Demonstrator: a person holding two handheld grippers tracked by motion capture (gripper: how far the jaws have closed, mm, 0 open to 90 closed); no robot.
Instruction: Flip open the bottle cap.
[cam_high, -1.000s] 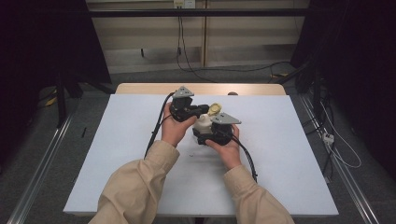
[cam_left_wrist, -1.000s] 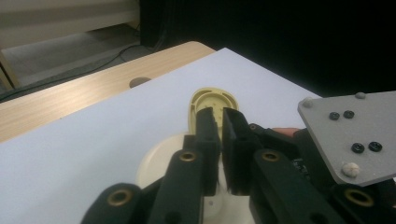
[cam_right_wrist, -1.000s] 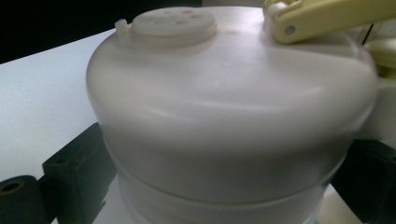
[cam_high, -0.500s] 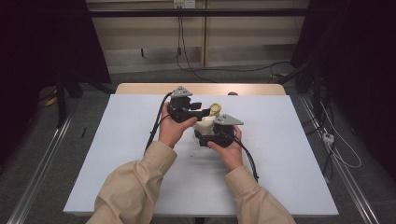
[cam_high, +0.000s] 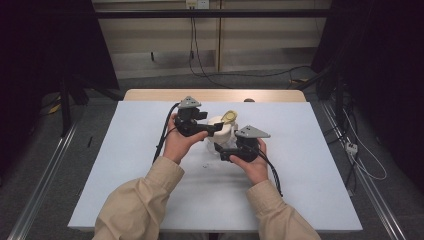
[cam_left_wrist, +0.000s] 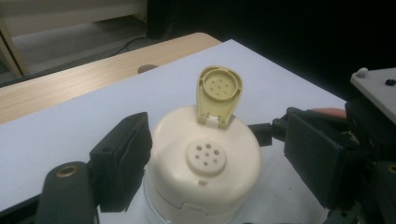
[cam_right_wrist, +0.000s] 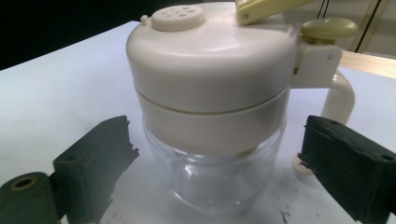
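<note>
Cream-lidded glass jar (cam_high: 220, 131) stands mid-table (cam_high: 125, 165), between left gripper (cam_high: 216, 128) and right gripper (cam_high: 219, 151). Left gripper view: jaws gape wide beside the lid (cam_left_wrist: 203, 161), flap (cam_left_wrist: 219, 93) raised, holding nothing. Right gripper view: jaws open, flanking the fragile, slippery glass; grasp the handle (cam_right_wrist: 338, 95). Jar's base is cut off.

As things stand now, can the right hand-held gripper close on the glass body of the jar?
Probably yes. The right hand-held gripper is open, with one jaw on each side of the glass body, and nothing lies between them. The left hand-held gripper is higher, at the cream lid.
</note>
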